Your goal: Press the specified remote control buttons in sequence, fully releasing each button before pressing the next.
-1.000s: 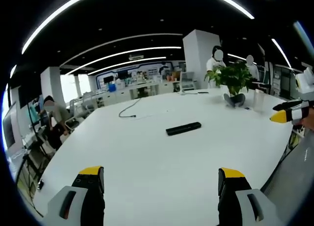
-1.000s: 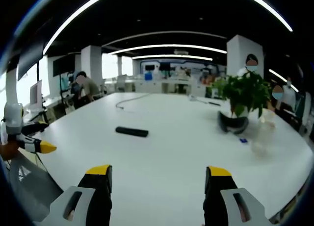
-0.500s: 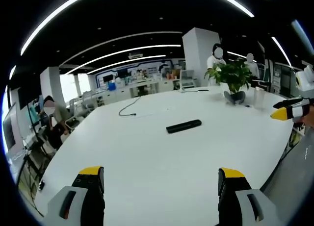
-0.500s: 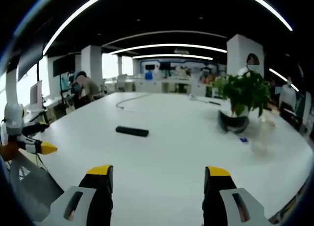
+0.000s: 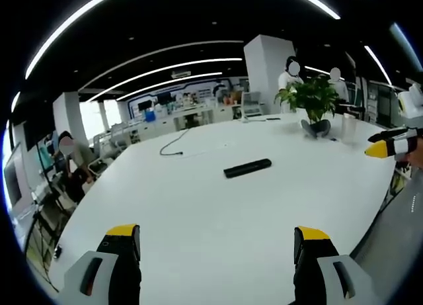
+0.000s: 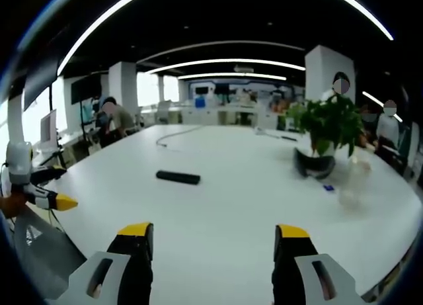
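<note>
Fingers of both grippers spread apart, empty, well short of the unlabelled remote (image 5: pixel 247 168) on the table (image 5: pixel 198 219).

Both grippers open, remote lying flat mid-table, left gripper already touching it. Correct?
Not quite. The left gripper isn't touching the remote: in the left gripper view the remote lies well ahead of the open jaws with bare table between. The rest holds: the right gripper is open too, and the remote lies flat mid-table.

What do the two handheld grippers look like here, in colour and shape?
The left gripper and right gripper each have two blocky black jaws with yellow tips, set on pale grey bodies with dark slots. From the side, the tip looks pointed.
</note>
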Tool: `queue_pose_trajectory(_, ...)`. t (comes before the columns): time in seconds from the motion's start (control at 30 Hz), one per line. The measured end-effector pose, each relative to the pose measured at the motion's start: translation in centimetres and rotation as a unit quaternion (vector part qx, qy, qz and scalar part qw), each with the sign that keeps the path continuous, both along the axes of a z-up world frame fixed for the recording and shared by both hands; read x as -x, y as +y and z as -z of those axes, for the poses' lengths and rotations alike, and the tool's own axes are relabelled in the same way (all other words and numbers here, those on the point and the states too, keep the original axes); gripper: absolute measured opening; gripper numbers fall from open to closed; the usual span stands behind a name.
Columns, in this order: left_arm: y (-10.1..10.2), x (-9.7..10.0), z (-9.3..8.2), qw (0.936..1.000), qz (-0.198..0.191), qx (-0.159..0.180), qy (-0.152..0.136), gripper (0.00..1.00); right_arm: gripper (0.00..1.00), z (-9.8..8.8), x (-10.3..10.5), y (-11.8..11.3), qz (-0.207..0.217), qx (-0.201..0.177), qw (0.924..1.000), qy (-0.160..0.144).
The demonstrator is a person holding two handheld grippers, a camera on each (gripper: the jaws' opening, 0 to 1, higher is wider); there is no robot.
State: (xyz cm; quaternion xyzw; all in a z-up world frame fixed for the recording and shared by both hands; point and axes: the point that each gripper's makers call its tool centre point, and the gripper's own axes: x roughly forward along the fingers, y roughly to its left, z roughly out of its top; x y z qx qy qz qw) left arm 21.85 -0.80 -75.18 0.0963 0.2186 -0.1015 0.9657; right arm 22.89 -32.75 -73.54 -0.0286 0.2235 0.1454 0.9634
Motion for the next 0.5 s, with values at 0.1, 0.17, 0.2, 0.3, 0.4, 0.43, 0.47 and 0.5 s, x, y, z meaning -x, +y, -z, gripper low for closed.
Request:
queue_pose_trajectory(0.1, 0.3, -0.1, -0.1, 0.9999, -0.005, 0.008, -0.003, 1.0, 0.73, 0.0, 0.0, 0.0, 0.0, -0.001, 1.0, 0.0)
queue_pose_trajectory(0.17, 0.3, -0.1, -0.6, 0.9998, -0.007, 0.017, -0.01, 1.0, 0.73, -0.1, 0.0, 0.0, -0.001, -0.002, 1.0, -0.002)
queue_pose_trajectory(0.2, 0.4, -0.1, -0.7, 0.9997, -0.008, 0.02, -0.013, 1.0, 0.73, -0.1, 0.0, 0.1, -0.001, -0.003, 1.0, -0.002)
queue_pose_trajectory(0.3, 0.6, -0.2, -1.0, 0.9992, -0.012, 0.033, -0.019, 1.0, 0.73, -0.1, 0.0, 0.1, -0.002, -0.004, 1.0, -0.002)
queue_pose_trajectory(0.4, 0.5, -0.2, -1.2, 0.9989, -0.013, 0.04, -0.022, 1.0, 0.73, -0.1, 0.0, 0.1, -0.002, -0.005, 1.0, -0.003)
queue_pose_trajectory(0.43, 0.5, -0.2, -1.2, 0.9988, -0.014, 0.042, -0.022, 1.0, 0.73, -0.2, 0.0, 0.0, -0.001, -0.005, 1.0, -0.004)
queue_pose_trajectory(0.47, 0.5, -0.2, -1.2, 0.9987, -0.014, 0.044, -0.021, 1.0, 0.73, -0.2, 0.0, 0.0, -0.001, -0.006, 1.0, -0.004)
queue_pose_trajectory(0.5, 0.5, -0.2, -1.2, 0.9987, -0.014, 0.044, -0.022, 1.0, 0.73, -0.2, 0.0, 0.0, -0.001, -0.007, 1.0, -0.005)
